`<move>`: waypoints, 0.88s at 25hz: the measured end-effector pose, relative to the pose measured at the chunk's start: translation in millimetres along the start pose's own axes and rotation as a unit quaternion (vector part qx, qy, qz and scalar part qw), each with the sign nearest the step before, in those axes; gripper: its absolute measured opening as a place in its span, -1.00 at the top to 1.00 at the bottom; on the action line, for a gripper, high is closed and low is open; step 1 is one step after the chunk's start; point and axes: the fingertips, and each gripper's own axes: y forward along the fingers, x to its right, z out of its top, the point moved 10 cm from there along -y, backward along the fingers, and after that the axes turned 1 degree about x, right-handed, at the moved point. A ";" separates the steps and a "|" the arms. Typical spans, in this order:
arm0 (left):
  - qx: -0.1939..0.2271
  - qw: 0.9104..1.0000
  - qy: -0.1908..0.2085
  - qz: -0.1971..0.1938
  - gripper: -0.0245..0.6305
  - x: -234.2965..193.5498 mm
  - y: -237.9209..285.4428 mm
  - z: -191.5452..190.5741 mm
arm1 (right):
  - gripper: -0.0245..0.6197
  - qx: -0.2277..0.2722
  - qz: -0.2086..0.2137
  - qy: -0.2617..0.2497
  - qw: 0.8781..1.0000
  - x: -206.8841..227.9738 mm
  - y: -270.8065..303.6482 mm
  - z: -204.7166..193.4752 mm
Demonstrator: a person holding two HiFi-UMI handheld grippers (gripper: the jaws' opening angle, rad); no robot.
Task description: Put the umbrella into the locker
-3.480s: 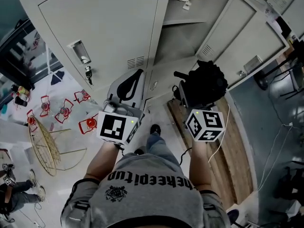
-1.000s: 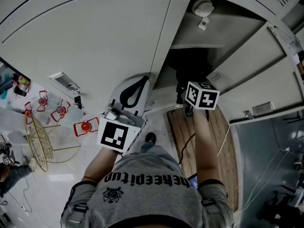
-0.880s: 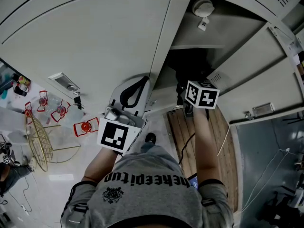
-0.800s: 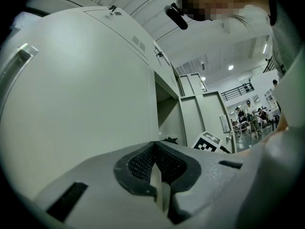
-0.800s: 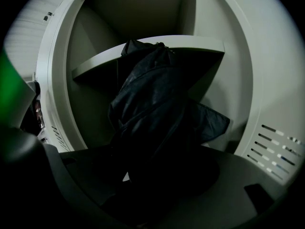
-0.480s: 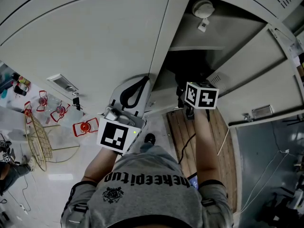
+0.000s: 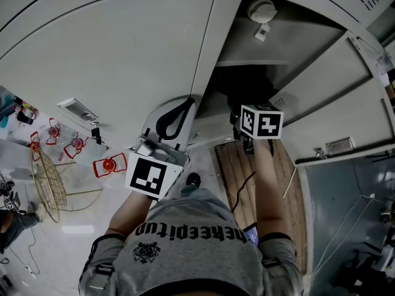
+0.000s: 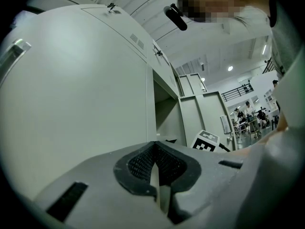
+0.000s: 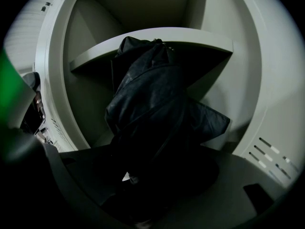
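- The black umbrella, of crumpled, folded fabric, is gripped by the right tool inside the grey metal locker, under a flat shelf.
- The left tool is seen closed and empty beside the smooth door.

Umbrella in locker beneath shelf, right tool behind it, left tool outside

Your black umbrella shows against the pale grey locker, with black-and-white square markers on the cubes of your left gripper and right gripper.
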 end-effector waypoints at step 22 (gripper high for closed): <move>-0.005 1.000 0.001 0.003 0.91 -0.2 3.4 -2.7 | 0.09 -0.033 0.017 -0.015 0.999 3.2 20.9 23.6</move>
